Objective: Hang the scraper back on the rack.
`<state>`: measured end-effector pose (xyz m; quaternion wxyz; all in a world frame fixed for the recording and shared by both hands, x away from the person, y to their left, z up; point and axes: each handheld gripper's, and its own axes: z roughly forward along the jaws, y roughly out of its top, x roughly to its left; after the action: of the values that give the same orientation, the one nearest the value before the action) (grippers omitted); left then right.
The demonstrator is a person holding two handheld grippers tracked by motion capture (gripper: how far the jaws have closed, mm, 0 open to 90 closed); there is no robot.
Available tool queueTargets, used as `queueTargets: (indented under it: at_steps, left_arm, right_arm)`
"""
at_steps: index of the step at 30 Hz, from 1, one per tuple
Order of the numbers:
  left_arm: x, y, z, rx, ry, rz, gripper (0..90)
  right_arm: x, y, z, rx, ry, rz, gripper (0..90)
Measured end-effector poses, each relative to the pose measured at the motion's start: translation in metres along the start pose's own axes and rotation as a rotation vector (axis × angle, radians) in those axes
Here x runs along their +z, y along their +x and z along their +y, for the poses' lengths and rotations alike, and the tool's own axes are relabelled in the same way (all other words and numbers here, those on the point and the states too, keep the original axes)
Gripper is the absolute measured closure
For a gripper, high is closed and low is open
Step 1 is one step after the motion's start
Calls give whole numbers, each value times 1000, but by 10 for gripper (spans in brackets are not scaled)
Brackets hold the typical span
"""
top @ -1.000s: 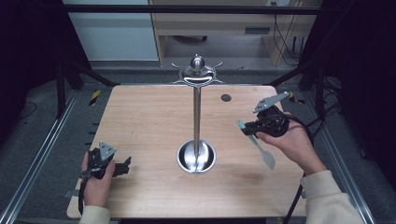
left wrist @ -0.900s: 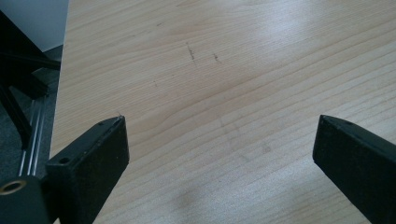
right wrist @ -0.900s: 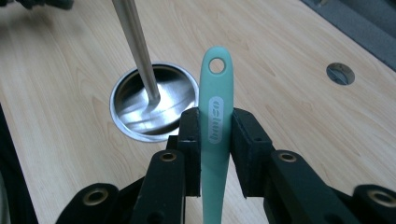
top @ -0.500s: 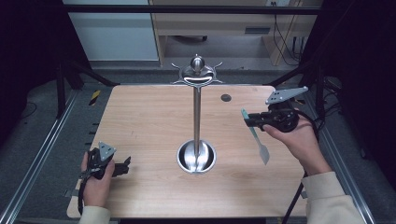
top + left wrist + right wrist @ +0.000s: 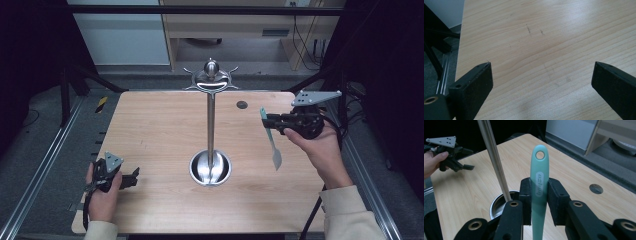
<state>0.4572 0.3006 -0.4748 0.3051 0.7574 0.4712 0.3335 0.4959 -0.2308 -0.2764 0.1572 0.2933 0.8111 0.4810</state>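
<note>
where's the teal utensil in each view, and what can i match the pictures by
High view: teal utensil at right, hanging from the right gripper.
Left gripper view: not in it.
Right gripper view: teal utensil upright at centre, clamped between the jaws.
Shared landmark: steel stand pole.

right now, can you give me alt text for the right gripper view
A hand-held gripper is shut on a teal utensil handle with a hanging hole at its tip. Behind it, a steel pole rises from a round base on a wooden table.
</note>
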Motion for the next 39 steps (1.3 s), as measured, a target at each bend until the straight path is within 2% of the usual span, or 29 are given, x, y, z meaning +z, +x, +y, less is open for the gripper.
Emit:
queueTargets:
  at_steps: [11,19,39]
  left_arm:
    - [0,0,0,5,0,0,34]
    - [0,0,0,5,0,1,34]
    - [0,-2,0,13,2,4,34]
  right_arm:
    - [5,8,4,8,-57,-5,745]
    - [9,9,4,16,-67,-11,745]
    - [-1,13,9,18,-128,-21,744]
